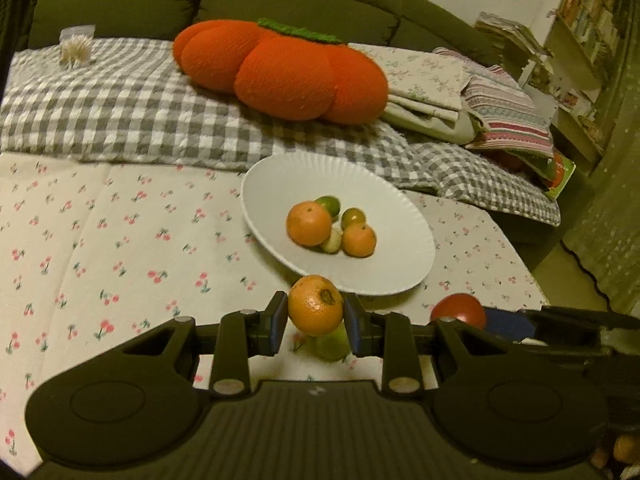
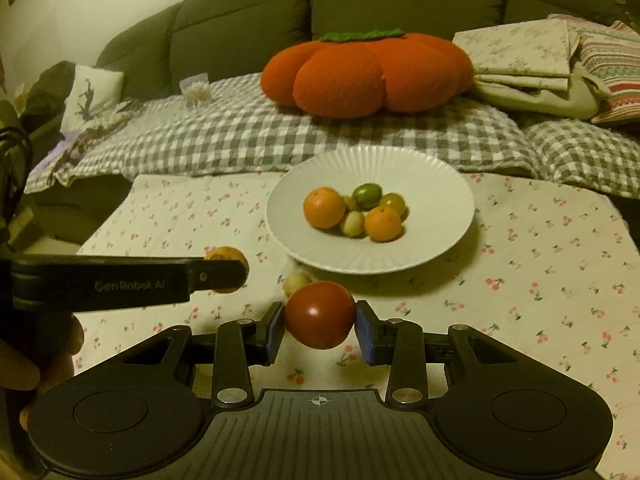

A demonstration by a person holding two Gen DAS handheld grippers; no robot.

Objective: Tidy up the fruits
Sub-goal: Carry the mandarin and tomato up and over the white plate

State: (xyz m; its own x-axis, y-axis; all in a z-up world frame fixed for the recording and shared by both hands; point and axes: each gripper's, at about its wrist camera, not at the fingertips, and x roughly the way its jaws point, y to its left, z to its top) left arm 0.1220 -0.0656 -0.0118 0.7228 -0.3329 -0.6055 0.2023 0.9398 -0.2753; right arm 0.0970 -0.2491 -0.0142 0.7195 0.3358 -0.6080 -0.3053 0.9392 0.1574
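Several fruits already on plate [image 2: 448,200]; left gripper [image 1: 316,318] clamping orange [image 1: 315,305], right gripper [image 2: 320,322] clamping tomato [image 2: 319,315], both short of plate

One white plate [image 2: 448,216] holds two oranges [image 2: 324,207], two green fruits [image 2: 367,195] and two small pale fruits [image 2: 352,223]. Off the plate: one orange [image 1: 315,305], one red tomato [image 2: 319,315], one pale fruit [image 2: 297,281]. One pumpkin cushion [image 2: 366,74].
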